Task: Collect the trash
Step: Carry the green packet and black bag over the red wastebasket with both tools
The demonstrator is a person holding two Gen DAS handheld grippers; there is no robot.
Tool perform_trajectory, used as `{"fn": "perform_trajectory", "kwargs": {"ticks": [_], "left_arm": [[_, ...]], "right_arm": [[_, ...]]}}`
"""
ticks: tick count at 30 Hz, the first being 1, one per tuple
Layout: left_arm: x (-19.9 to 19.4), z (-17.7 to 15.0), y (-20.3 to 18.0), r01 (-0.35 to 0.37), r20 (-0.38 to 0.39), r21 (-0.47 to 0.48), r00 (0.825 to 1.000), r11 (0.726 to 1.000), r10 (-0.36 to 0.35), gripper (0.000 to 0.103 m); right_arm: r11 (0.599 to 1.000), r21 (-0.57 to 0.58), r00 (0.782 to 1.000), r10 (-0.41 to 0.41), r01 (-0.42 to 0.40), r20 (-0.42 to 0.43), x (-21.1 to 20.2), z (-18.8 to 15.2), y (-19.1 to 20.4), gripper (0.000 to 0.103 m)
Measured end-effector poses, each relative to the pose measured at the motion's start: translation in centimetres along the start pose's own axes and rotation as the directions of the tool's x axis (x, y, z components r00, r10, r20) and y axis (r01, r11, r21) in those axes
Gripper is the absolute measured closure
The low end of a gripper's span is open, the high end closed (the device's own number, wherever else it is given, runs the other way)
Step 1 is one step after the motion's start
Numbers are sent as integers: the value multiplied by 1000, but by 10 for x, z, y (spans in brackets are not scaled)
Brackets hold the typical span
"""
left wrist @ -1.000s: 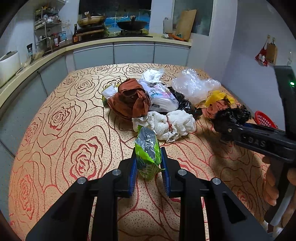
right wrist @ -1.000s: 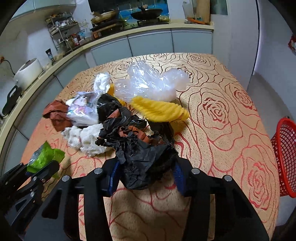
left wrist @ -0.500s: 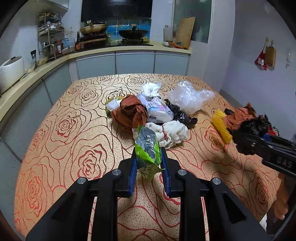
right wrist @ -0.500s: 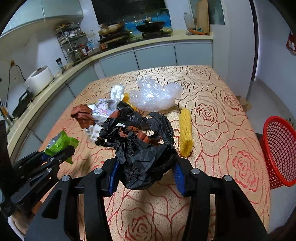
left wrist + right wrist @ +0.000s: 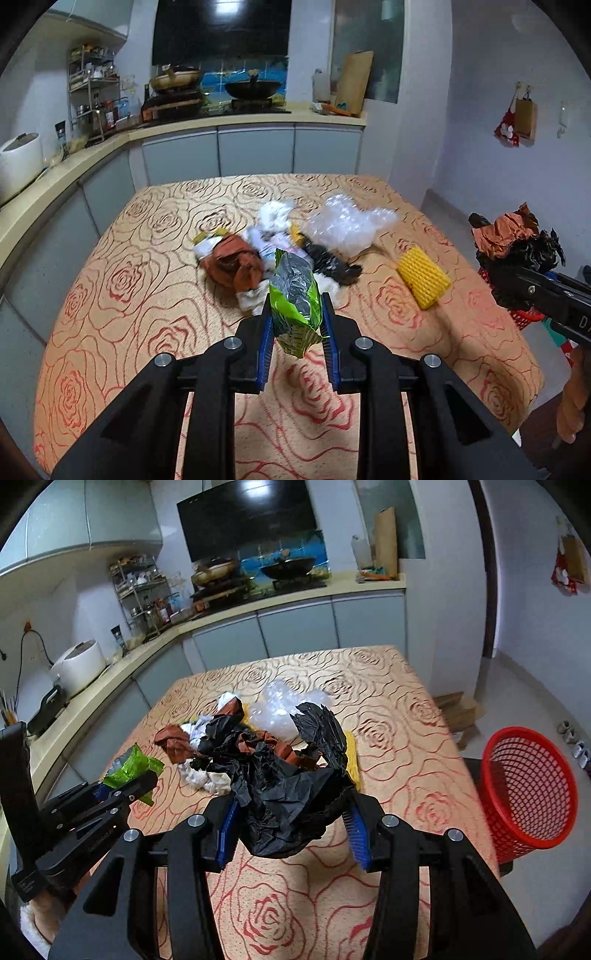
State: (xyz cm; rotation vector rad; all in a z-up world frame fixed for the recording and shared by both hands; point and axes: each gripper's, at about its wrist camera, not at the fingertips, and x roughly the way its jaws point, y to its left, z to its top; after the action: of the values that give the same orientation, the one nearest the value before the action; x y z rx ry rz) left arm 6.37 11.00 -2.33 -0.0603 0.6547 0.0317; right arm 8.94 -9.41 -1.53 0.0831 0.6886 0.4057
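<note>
Pinching green wrapper (image 5: 294, 302), left hand-held gripper (image 5: 296, 338) nearly closed; right hand-held gripper (image 5: 291, 829) clamped on black bag (image 5: 286, 794). Both judged light, crumply, slippery; bunched middle best gripped.

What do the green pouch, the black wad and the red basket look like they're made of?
Green snack pouch: likely foil-lined plastic film; its inside is silvery and creased. Black crumpled bag: thin, matte plastic film with sharp wrinkles, mixed with brown paper-like scraps. Red mesh basket: seemingly rigid moulded plastic, glossy open lattice.

Glossy foil wrapper (image 5: 294, 295), crinkled black plastic bag (image 5: 288, 797), red plastic mesh basket (image 5: 528, 794)
</note>
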Motion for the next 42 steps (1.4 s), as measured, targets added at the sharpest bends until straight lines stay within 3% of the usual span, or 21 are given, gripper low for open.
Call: {"fn": "perform_trajectory", "kwargs": {"ticks": [15, 28, 34, 42], "left_arm": [[2, 23, -51, 76, 40, 74, 996, 994, -79, 81], [17, 41, -122, 176, 36, 177, 982, 968, -185, 81], [29, 49, -162, 241, 18, 224, 968, 945, -251, 81], [52, 59, -219, 353, -31, 281, 933, 893, -359, 81]], "right_arm": [[990, 85, 991, -116, 110, 60, -33, 2, -52, 56], [963, 174, 972, -221, 205, 79, -57, 1, -106, 56], [941, 220, 957, -279, 257, 76, -67, -2, -133, 56], [900, 281, 930, -362, 332, 63, -81, -7, -179, 56]]}}
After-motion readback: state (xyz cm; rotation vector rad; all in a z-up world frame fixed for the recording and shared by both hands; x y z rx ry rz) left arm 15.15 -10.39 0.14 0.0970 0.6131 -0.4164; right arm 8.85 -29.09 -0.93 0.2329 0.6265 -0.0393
